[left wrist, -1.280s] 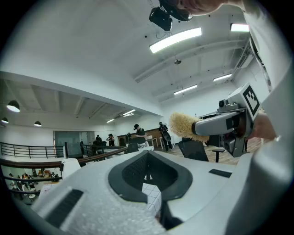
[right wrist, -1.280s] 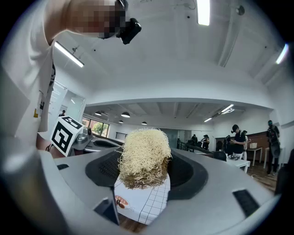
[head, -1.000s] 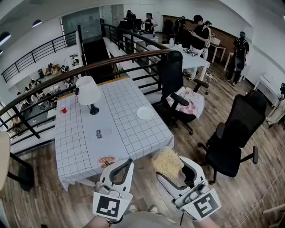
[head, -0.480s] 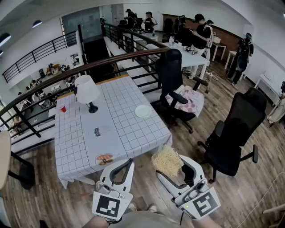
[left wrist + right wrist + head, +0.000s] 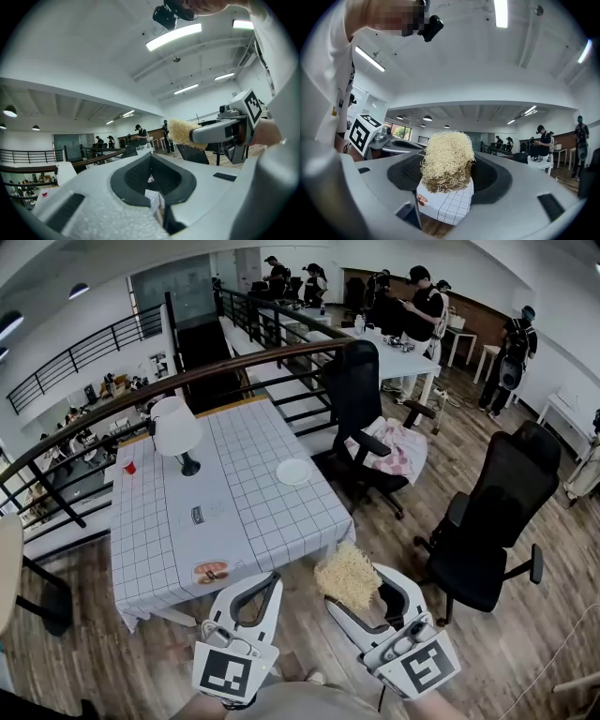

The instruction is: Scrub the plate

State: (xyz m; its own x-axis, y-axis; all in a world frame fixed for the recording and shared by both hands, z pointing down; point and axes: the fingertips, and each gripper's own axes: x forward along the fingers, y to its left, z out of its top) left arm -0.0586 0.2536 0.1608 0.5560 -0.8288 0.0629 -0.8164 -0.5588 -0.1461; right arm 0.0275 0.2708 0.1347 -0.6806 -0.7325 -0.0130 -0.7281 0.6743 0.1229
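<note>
Right gripper (image 5: pixel 364 594) hovering at lower right of the head view, jaws clenching a straw-coloured scrubber (image 5: pixel 345 576), left gripper (image 5: pixel 265 582) beside it, jaws pressing together on nothing, white plate (image 5: pixel 293 472) lying mid-frame on the checked worktop (image 5: pixel 234 512), well apart from both.
</note>
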